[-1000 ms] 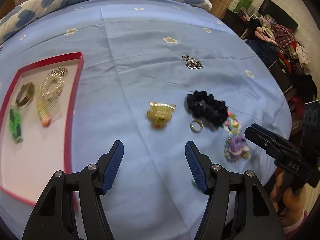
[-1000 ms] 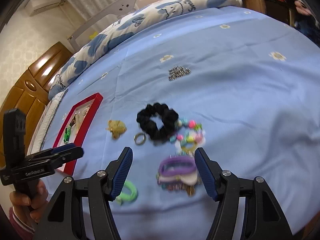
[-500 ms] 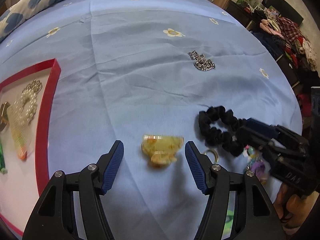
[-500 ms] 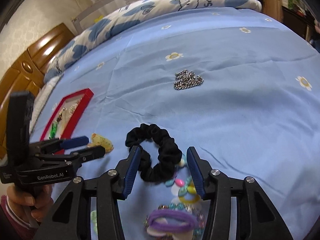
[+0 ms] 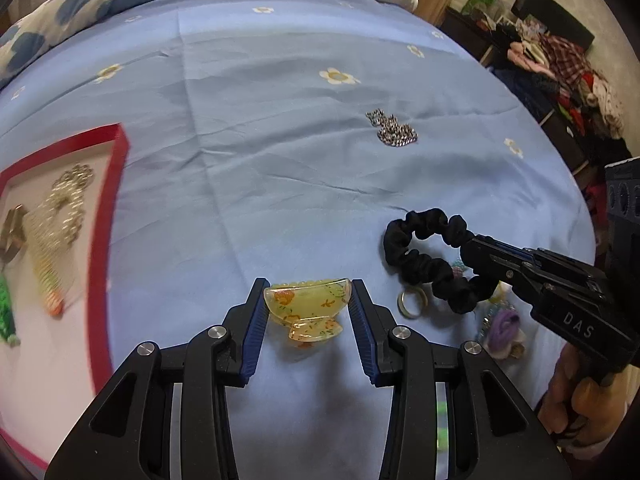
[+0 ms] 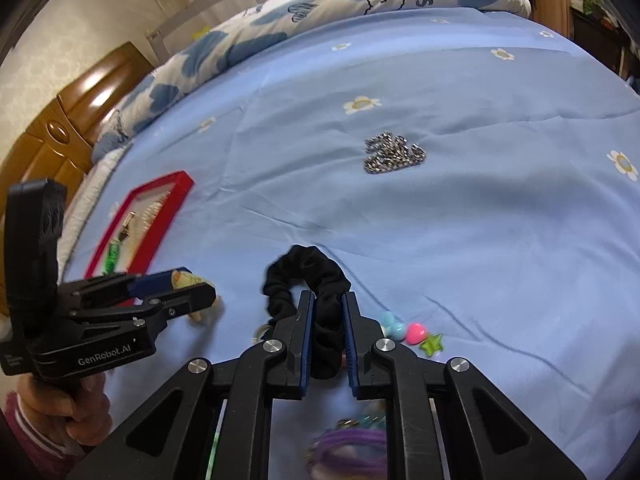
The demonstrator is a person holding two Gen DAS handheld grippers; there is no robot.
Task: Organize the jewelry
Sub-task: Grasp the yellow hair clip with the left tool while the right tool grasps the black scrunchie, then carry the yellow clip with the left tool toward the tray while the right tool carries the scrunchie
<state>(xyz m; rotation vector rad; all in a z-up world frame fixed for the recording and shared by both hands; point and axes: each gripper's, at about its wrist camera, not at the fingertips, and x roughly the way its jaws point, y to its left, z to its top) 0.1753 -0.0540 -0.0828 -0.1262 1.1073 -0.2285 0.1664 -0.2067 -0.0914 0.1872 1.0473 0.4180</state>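
two blue-padded fingers of the left gripper are seen closed against the ends of a yellow hair claw on the blue bedsheet. a red-rimmed tray with jewelry lies at the left, a silver chain far off, and a gold ring just right of the claw.

from the right wrist, the right gripper is seen clamped narrowly on a black scrunchie. coloured beads lie just to its right.
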